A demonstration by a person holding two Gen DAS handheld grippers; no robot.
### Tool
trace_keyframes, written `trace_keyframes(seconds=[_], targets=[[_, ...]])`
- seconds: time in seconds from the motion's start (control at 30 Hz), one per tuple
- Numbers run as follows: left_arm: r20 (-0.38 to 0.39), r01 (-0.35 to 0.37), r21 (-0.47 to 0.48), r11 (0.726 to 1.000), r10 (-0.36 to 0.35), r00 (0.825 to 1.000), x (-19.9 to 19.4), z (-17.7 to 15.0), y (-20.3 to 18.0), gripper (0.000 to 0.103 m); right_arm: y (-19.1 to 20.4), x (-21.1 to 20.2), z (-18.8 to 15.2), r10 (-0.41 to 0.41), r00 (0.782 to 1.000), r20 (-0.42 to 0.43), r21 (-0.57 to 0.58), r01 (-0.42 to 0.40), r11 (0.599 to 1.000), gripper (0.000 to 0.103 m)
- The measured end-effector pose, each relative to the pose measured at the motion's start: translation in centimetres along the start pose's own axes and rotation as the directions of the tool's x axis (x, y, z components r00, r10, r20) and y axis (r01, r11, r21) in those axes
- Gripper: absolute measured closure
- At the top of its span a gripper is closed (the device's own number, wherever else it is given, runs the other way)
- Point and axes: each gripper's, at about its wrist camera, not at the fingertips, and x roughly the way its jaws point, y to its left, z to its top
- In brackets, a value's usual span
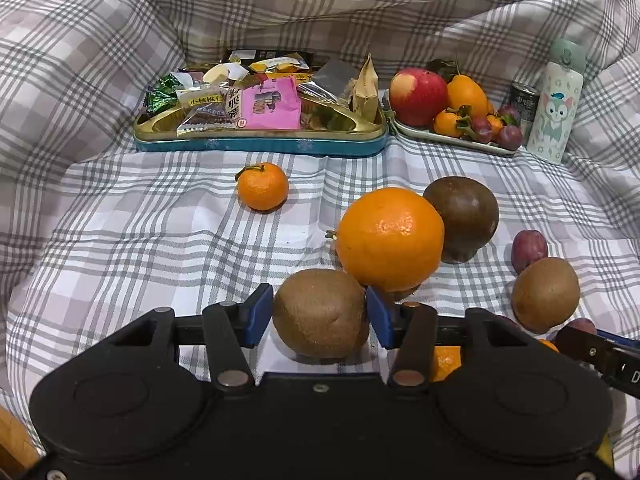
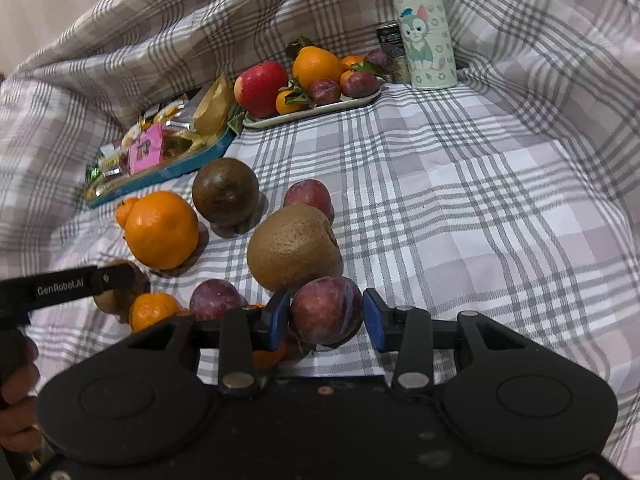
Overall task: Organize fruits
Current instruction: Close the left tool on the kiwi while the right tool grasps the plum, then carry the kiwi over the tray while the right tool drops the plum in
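Checked grey-and-white cloth point(image 1: 160, 240) is covering the whole surface in the left wrist view. Low in the centre, the left gripper point(image 1: 320, 316) is sitting around a brown kiwi point(image 1: 320, 314), its blue pads flanking the fruit at each side; whether they are pressing it yet I cannot tell. Just behind the kiwi, touching it, a big orange point(image 1: 390, 238) is resting, with a dark brown round fruit point(image 1: 464, 216) behind that. A small mandarin point(image 1: 263, 186) is lying alone toward the middle. At the right edge are a second kiwi point(image 1: 546, 294) and a plum point(image 1: 529, 249). At the top centre a tin of snacks point(image 1: 260, 144) is standing, and to its right a fruit tray point(image 1: 456, 138) already holding an apple point(image 1: 418, 96) and smaller fruit, beside a bottle point(image 1: 556, 108).

Moving to the right wrist view, the right gripper point(image 2: 326, 316) is sitting low in the centre with a purple plum point(image 2: 326, 312) between its narrowly set fingers; the left pad is touching the fruit, the right pad seems a hair off. A kiwi point(image 2: 294, 246) is lying just behind it. The fruit tray point(image 2: 320, 110) is sitting well away at the upper centre. At the left edge, the other gripper's arm point(image 2: 68, 286) and a hand point(image 2: 18, 400) are showing.

Judging by this, both hands are at the picking-up step. Next, each grip needs firming gently, then lifting clear of neighbouring fruit and carrying to the tray.
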Motion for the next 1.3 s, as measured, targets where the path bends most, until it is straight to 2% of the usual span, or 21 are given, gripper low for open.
trace_keyframes(seconds=[0.37, 0.7, 1.0, 1.3], targets=[[0.025, 0.014, -0.005, 1.000, -0.014, 1.000, -3.0, -0.1, 0.2, 0.046, 0.5, -2.2, 0.2, 0.003, 0.999, 0.054, -0.013, -0.002, 1.000, 0.061], [-0.028, 0.042, 0.034, 0.999, -0.041, 0.999, -7.0, -3.1, -0.2, 0.046, 1.0, -6.5, -1.7, 0.029, 0.998, 0.059, -0.049, -0.026, 0.998, 0.061], [-0.061, 0.034, 0.054, 0.998, -0.030, 0.998, -9.7, -7.0, -0.6, 0.046, 1.6, -8.8, -5.5, 0.046, 0.999, -0.012, -0.091, -0.047, 0.995, 0.061], [-0.130, 0.026, 0.023, 0.999, -0.022, 0.991, -9.6, -9.9, -0.4, 0.046, 1.2, -9.0, -9.5, 0.037, 0.992, -0.122, -0.104, -0.050, 0.993, 0.061]])
